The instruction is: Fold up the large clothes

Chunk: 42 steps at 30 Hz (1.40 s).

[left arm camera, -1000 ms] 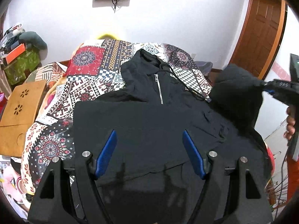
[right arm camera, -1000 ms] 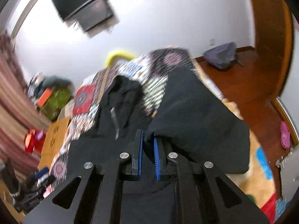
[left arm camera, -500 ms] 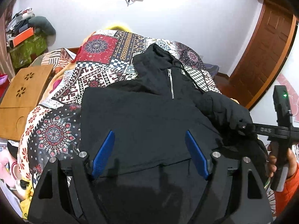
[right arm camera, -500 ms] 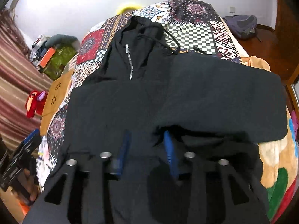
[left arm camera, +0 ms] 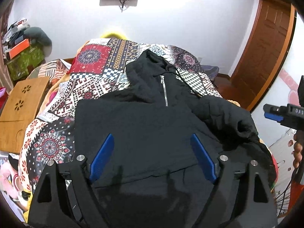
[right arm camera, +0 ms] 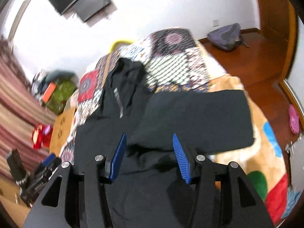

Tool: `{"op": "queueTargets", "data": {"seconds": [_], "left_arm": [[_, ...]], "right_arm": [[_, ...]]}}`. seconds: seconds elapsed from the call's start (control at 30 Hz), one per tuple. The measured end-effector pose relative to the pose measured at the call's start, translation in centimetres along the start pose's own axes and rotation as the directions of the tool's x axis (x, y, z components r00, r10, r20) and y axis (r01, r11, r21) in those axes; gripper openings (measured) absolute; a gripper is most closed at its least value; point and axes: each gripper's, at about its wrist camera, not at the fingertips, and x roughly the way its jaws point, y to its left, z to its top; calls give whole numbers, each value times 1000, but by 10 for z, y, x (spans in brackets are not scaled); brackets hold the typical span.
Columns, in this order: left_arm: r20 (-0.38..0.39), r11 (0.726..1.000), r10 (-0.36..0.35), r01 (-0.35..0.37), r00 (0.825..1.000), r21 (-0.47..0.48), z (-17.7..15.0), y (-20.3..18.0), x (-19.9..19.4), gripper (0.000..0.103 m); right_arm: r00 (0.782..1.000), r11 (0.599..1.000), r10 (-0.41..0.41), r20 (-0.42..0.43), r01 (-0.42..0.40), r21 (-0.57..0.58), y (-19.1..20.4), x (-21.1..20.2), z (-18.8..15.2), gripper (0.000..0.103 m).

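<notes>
A black zip hoodie lies face up on a patterned bedspread, hood toward the wall. Its left sleeve is folded across the body. Its right sleeve lies spread out to the right, over the bed's edge side. My left gripper is open and empty above the hoodie's lower part. My right gripper is open and empty above the hoodie's hem near the right sleeve; it also shows at the right edge of the left wrist view.
A wooden lap table stands left of the bed. A green box with clutter sits at the far left. A wooden door is at the right. A backpack and a pink slipper lie on the floor.
My right gripper was shut on the right sleeve, carried it down, opened and let it go; the sleeve now lies spread out. The right gripper has pulled back. My left gripper stayed open.
</notes>
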Motion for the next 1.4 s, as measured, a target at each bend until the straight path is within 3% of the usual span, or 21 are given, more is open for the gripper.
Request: {"op": "queueTargets", "data": {"seconds": [0.17,0.47,0.67,0.9,1.0,1.07,1.17,1.4], "left_arm": [[9,1000,-20,20,1000,2,5,-7,1,86],[-12,999,-42,42,999,12,6,-18,10,87],[-36,999,-40,41,999,17,4,-20,19,87],[-55,999,-42,42,998,6,2,-19,27,87],[-56,999,-51,51,997,-2,1,-17,27,87],[-54,999,-49,49,997,-6,1,-15,26,87],[-51,999,-45,45,998,-13,1,-10,24,87],[-32,998,-39,38,999,-42,2,5,13,87]], "right_arm": [[1000,992,-25,17,23,121,-39,-4,4,52],[992,927,46,-120,3,376,-105,43,-19,52],[984,901,83,-161,-5,433,-121,63,-28,52],[991,886,54,-119,7,465,-129,71,-20,55],[994,904,2,-106,43,425,-125,70,-18,46],[995,917,-30,-94,65,394,-120,68,-16,29],[997,930,-50,-58,67,363,-110,61,-11,13],[997,982,-66,45,56,183,-56,33,13,7]]}}
